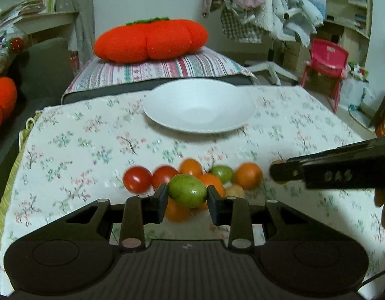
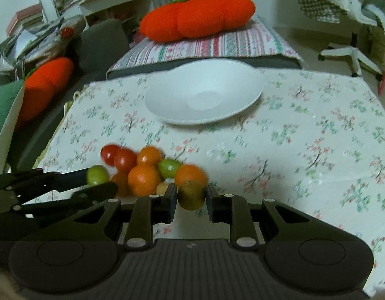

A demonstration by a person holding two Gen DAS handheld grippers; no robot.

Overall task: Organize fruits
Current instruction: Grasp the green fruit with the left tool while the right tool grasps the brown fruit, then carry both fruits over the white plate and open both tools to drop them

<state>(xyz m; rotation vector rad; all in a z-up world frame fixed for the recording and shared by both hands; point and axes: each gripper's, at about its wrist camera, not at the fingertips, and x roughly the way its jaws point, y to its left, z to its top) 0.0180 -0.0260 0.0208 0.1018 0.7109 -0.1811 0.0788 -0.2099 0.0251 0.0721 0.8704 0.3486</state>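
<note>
Left gripper (image 1: 187,195) pinches a green tomato (image 1: 187,190), right gripper (image 2: 191,197) an olive-brown one (image 2: 191,195); carry both gently to the white plate (image 1: 167,120) at the table's far edge.

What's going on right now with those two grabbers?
Left gripper shut on oval green tomato. Right gripper shut on olive-brown round fruit. White round plate empty, path clear.

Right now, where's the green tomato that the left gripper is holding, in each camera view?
Left wrist: green tomato low centre, clamped between the left gripper fingers.
Right wrist: same tomato lower left, at the tips of the gripper reaching in from the left.
Shared landmark: white plate beyond the pile.
</note>
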